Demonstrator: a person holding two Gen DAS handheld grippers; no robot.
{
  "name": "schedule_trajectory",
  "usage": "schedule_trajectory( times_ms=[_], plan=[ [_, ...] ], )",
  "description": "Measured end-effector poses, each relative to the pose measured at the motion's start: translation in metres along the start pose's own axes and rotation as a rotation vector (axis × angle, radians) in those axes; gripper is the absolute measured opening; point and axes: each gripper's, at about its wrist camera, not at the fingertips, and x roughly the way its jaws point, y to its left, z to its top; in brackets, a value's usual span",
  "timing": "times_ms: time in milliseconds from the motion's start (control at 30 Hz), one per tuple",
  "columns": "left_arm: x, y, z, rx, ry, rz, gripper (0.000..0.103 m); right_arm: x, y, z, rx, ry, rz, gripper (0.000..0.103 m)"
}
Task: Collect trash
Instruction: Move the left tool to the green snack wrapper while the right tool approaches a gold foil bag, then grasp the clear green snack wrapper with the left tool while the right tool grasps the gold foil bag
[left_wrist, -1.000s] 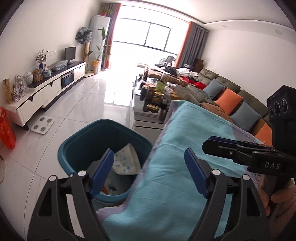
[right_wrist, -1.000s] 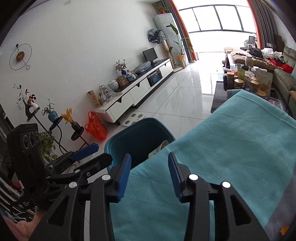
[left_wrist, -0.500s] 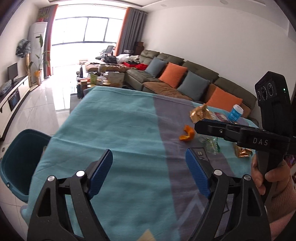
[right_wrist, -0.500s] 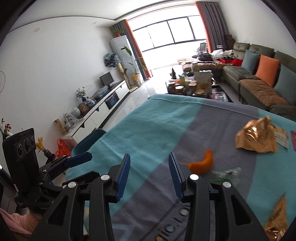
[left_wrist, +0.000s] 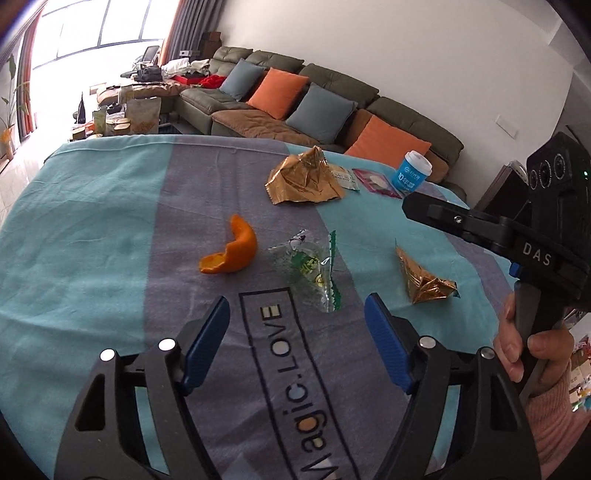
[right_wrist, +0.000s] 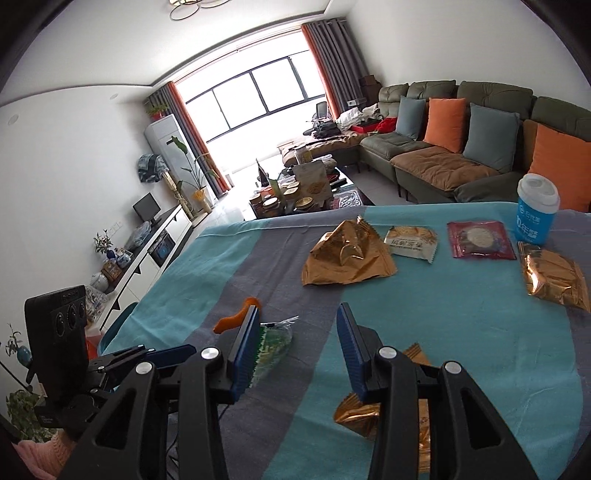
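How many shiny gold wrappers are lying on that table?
3: a large gold wrapper mid-table, a second gold wrapper below the blue cup, a third gold wrapper nearest, partly hidden.

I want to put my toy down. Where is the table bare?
Bare: the teal cloth left of the orange peel, and the far edge behind the big gold wrapper. Crowded: the middle and right, with the clear wrapper, small gold wrapper, packets and cup.

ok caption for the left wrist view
Open left gripper above a clear wrapper and orange peel on the blue cloth.
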Motion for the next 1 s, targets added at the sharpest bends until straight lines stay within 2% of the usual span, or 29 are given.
schedule_trajectory(
  times_ms=[200,333,433,500,567,600,867,1000],
  plan=[
    [0.031,-0.003,0.011,-0.031,0.096,0.016,0.065,-0.004,-0.026,-0.004,0.033,-0.009,0.002,0.041],
    [0.041,-0.007,0.016,-0.02,0.108,0.021,0.056,-0.008,-0.036,-0.008,0.047,-0.011,-0.011,0.041],
    [0.045,-0.007,0.019,-0.019,0.117,0.008,0.041,-0.013,-0.047,-0.009,0.067,-0.012,-0.017,0.041],
    [0.048,-0.007,0.017,-0.015,0.116,0.014,0.026,-0.014,-0.054,-0.01,0.088,-0.011,-0.013,0.041],
    [0.047,-0.007,0.015,-0.013,0.102,0.008,0.021,-0.016,-0.056,-0.012,0.102,-0.009,-0.013,0.041],
    [0.045,-0.007,0.015,-0.009,0.095,0.005,0.015,-0.015,-0.057,-0.012,0.102,-0.007,-0.012,0.041],
    [0.022,-0.01,0.008,0.045,0.05,0.008,0.012,-0.021,-0.063,-0.018,0.077,0.022,-0.063,0.041],
    [0.009,-0.005,0.004,0.043,0.031,0.009,0.012,-0.034,-0.076,-0.028,0.089,0.04,-0.102,0.053]
  ],
)
